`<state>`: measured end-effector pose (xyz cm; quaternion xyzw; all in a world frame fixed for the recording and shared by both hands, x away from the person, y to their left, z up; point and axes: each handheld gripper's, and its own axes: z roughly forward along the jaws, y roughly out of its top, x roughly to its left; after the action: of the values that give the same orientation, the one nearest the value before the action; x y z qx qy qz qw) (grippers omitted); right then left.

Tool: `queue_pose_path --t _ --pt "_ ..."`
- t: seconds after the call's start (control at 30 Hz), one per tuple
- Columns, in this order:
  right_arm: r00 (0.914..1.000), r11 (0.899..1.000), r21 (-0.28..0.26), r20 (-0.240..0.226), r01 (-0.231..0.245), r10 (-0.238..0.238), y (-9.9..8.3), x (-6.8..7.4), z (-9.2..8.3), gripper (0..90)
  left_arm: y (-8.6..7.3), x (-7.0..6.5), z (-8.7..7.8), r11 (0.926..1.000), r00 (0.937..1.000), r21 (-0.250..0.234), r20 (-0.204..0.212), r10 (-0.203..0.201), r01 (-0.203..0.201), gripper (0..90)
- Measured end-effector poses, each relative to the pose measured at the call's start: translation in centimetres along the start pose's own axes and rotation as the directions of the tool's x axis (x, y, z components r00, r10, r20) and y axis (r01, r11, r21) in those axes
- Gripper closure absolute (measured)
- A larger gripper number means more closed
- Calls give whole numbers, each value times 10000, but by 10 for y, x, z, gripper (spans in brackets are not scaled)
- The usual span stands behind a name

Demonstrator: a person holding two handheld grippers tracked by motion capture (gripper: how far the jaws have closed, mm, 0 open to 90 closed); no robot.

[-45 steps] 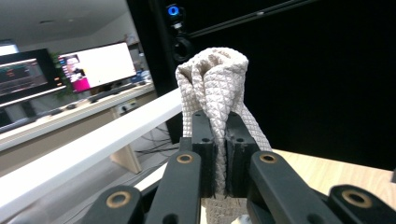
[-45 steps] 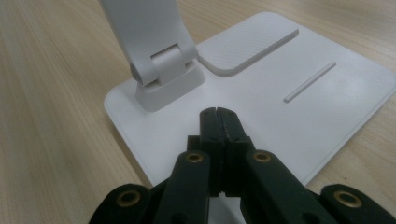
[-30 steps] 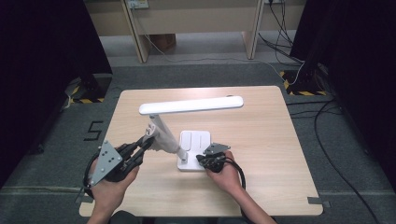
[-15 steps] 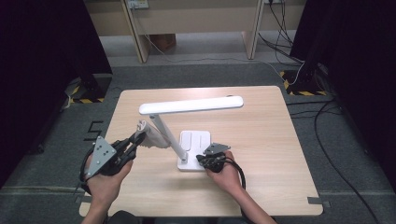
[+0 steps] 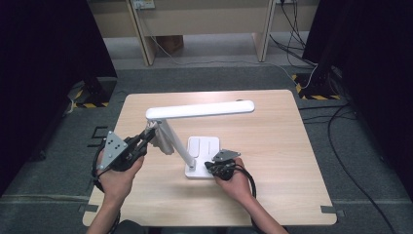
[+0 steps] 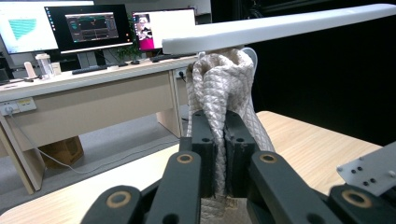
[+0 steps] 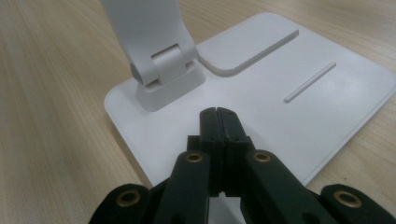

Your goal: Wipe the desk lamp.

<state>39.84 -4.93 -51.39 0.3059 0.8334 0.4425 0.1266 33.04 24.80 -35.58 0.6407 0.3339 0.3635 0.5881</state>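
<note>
Two grippers busy: left gripper (image 6: 217, 154) jaws clamp the cloth (image 6: 226, 88) at the lamp arm (image 5: 171, 139), wiping unfinished; right gripper (image 7: 218, 116), jaws clenched empty, pins the lamp base (image 7: 289, 116).

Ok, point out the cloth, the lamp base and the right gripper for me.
cloth (image 6: 224, 88), left gripper view, on its bunched quilted folds above the jaws.
lamp base (image 7: 289, 126), right gripper view, on its flat white top.
right gripper (image 7: 217, 113), right gripper view, at its closed tips.

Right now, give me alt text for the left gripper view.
The left gripper is shut on a white quilted cloth that reaches up to the underside of a white lamp head. Behind are a wooden table, a desk and lit monitors.
</note>
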Motion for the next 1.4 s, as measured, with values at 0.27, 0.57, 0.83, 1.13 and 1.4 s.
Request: queue_pose_path --t 0.27,0.57,0.83,1.13,1.4 --pt "10000 10000 -19 6 -22 22 0 0 0 900 -7 -1 3 9994 9994 83 16 -331 331 847" --pt "10000 10000 -14 -14 -22 22 0 0 0 900 -15 2 12 9979 9981 226 122 -611 608 847" --pt "10000 10000 -36 -1 -32 32 -1 0 0 900 -18 1 14 9968 9970 271 130 -758 754 847" --pt "10000 10000 -33 -4 -53 53 0 0 0 900 -26 -1 17 9942 9947 381 187 -1009 1001 846" --pt "10000 10000 -43 -1 -66 66 -1 0 1 900 -30 -2 19 9934 9942 465 191 -1061 1051 846"
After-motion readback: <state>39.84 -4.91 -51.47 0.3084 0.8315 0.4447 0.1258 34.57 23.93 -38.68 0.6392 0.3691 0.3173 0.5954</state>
